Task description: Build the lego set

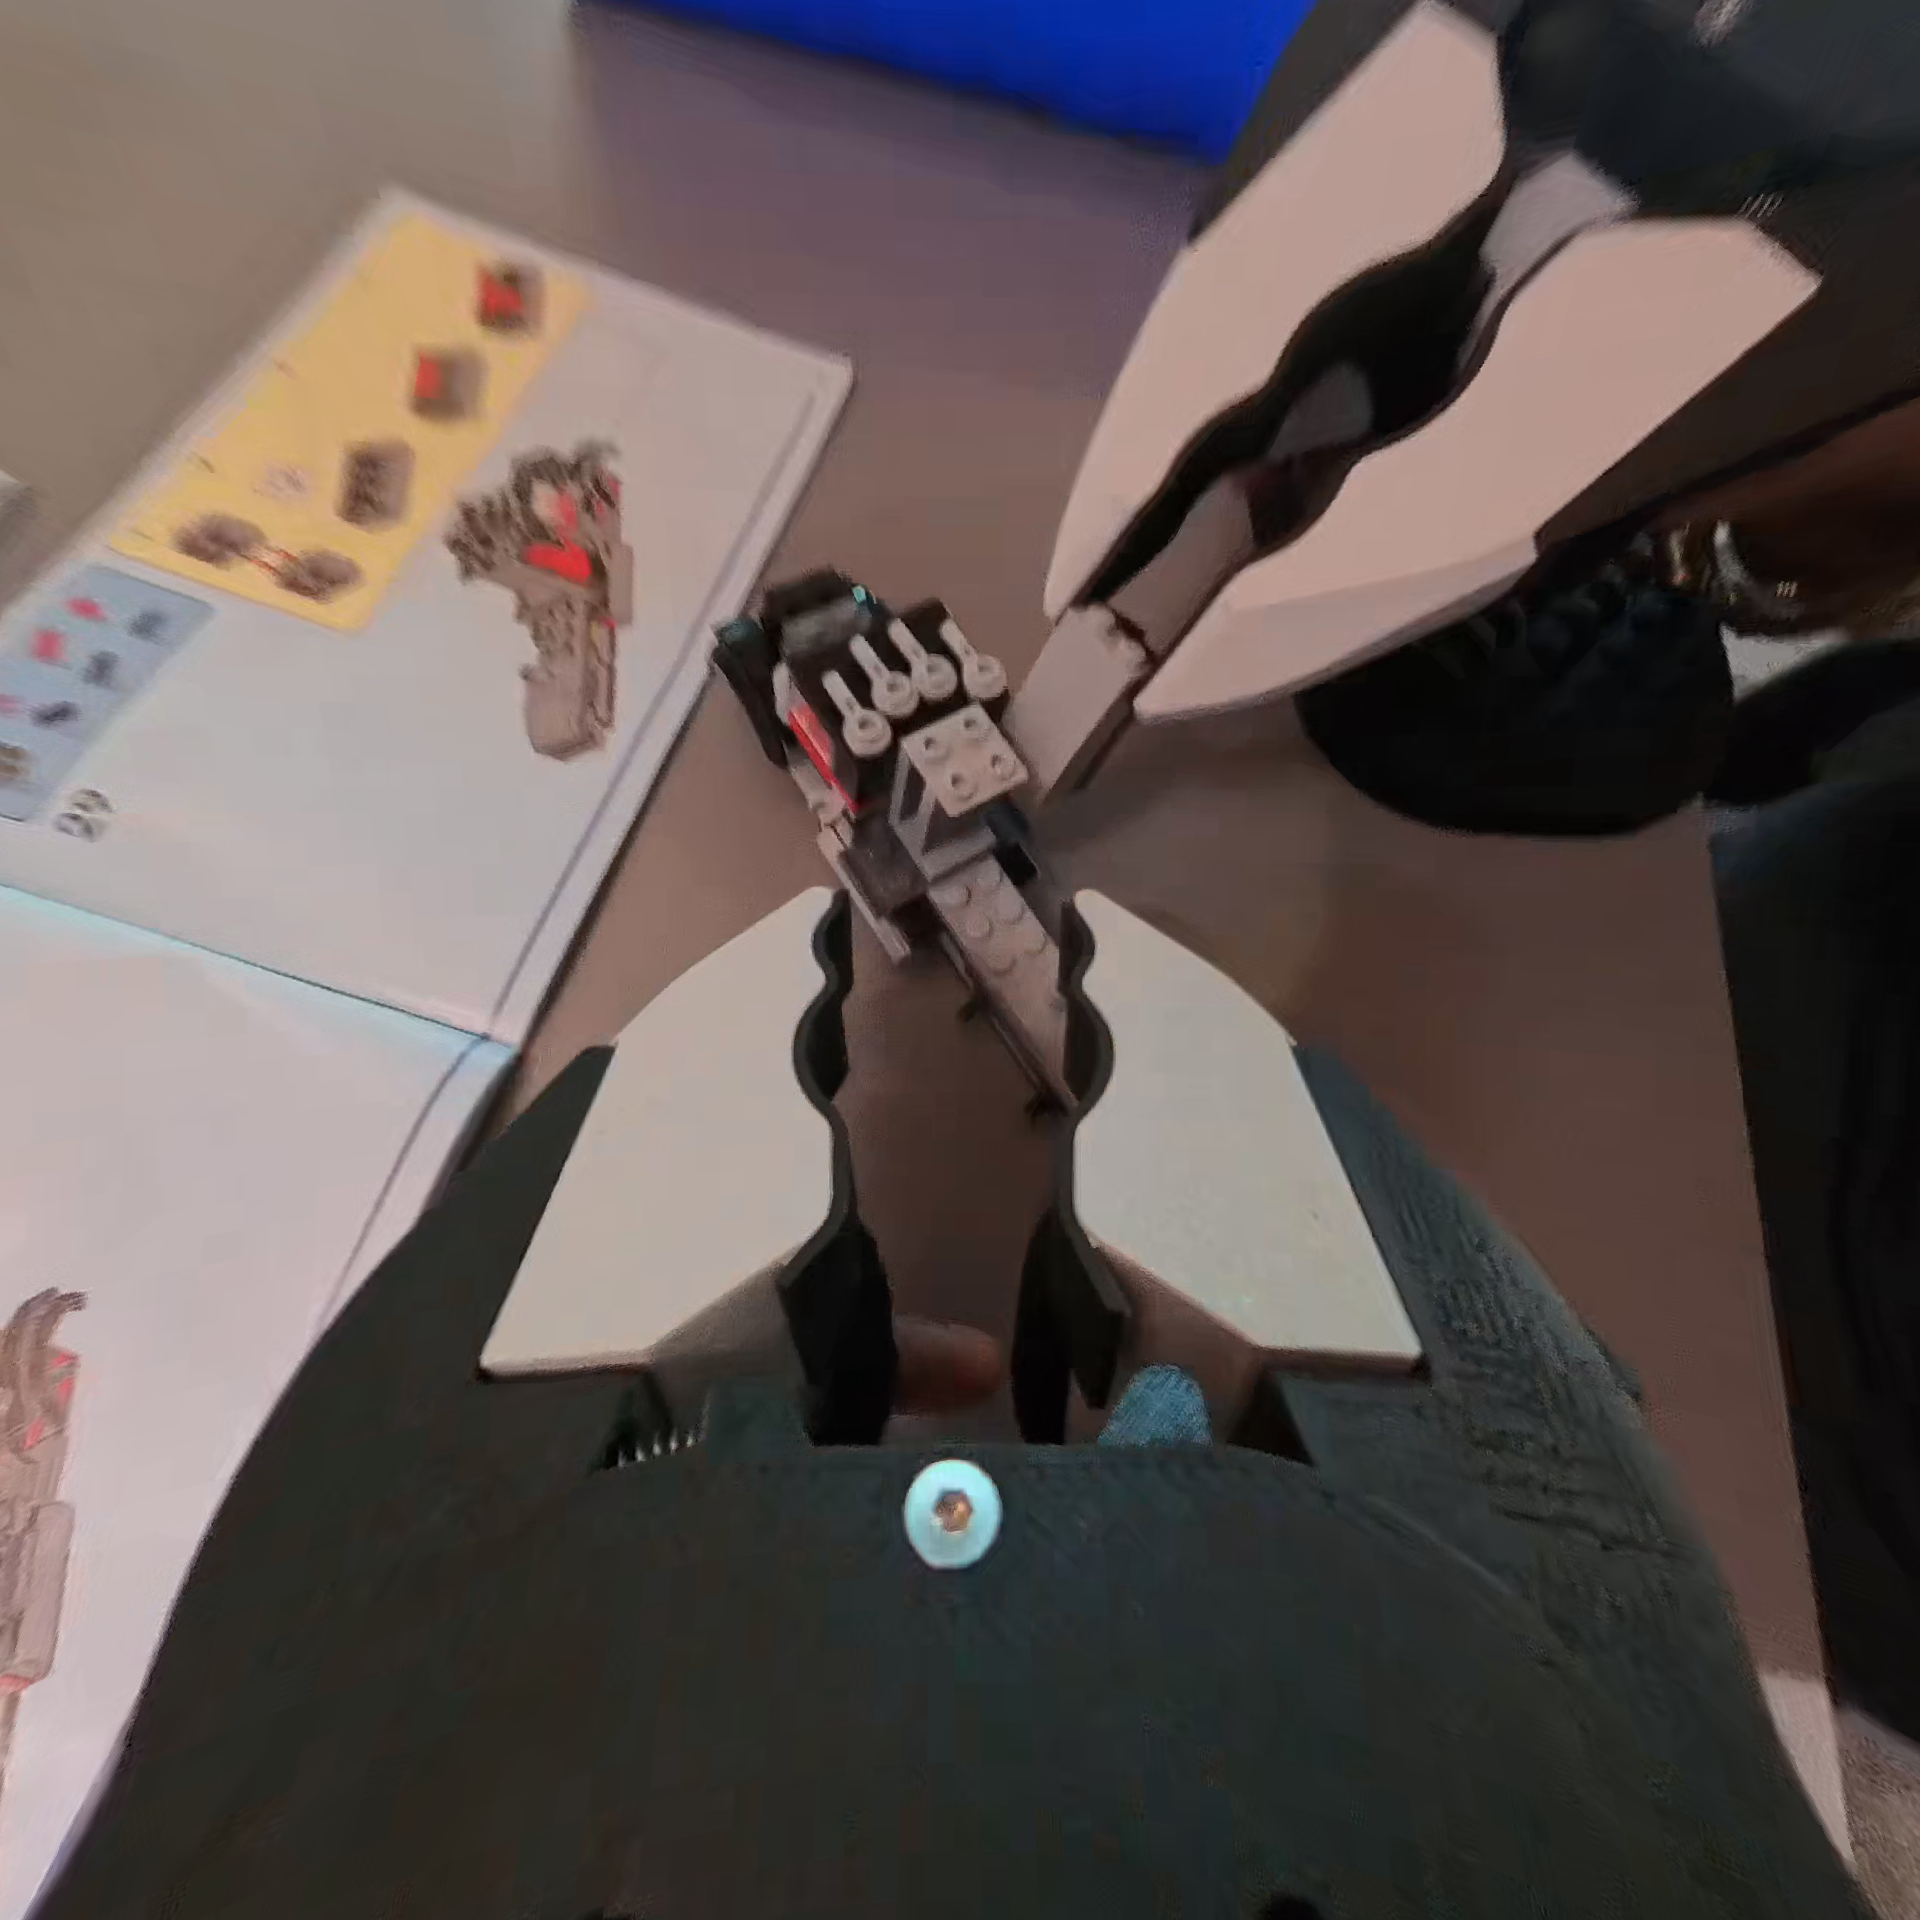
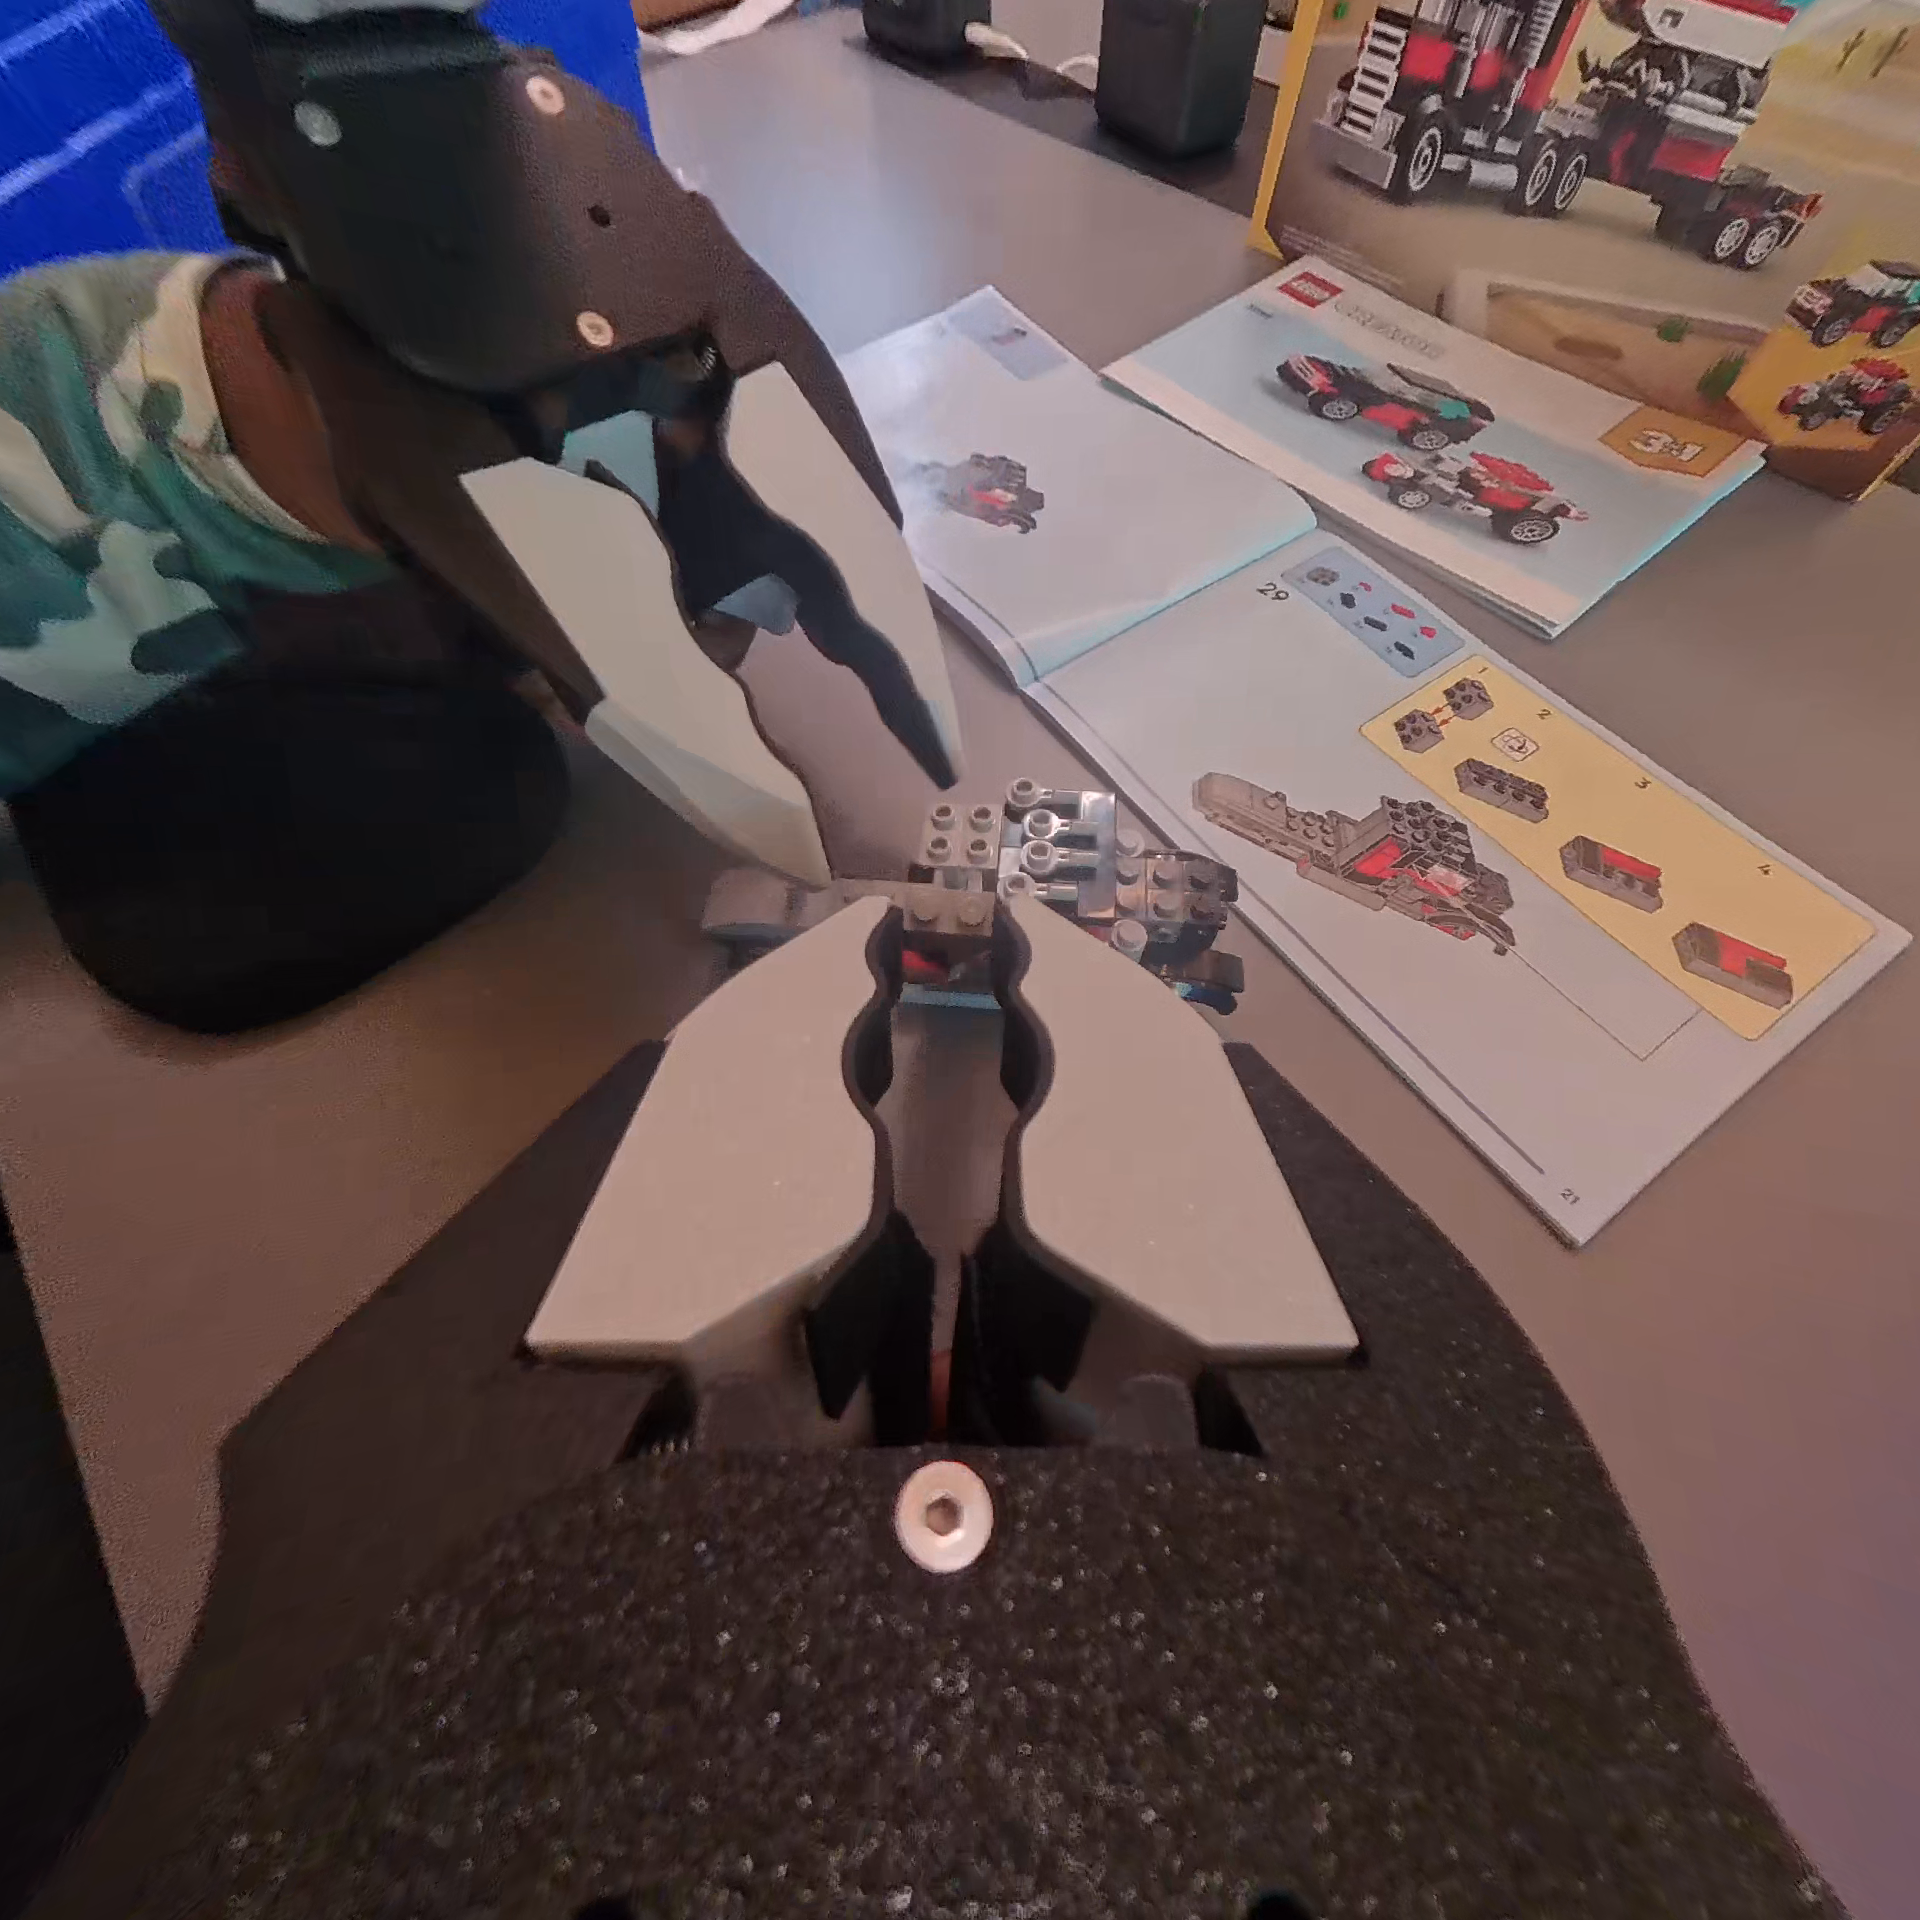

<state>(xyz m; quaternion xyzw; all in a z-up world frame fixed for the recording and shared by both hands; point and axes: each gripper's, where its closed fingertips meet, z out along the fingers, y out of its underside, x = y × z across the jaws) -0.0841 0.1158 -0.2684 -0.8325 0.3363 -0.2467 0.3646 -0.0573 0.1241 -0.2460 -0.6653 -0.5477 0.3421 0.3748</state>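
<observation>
A small lego model [image 1: 904, 727] of black, grey and red pieces, with a row of light grey levers on top, is held above the brown table between both grippers. My left gripper [image 1: 956, 914] is closed on its tapered grey tail, which lies against the right finger. My right gripper [image 2: 948, 914] is shut on a grey studded block on the model's side [image 2: 1091, 852]. The right gripper comes in from the upper right in the left wrist view [image 1: 1091, 717]. The left gripper comes in from the upper left in the right wrist view [image 2: 883, 826].
An open instruction booklet [image 2: 1455, 831] lies on the table [image 2: 1766, 1351] beside the model; it also shows in the left wrist view [image 1: 364, 727]. A second booklet [image 2: 1403, 447] and the set's box [image 2: 1558, 156] lie behind it. A person's camouflage sleeve [image 2: 104, 520] is at left. The grippers' ends are close to 4 cm from one another.
</observation>
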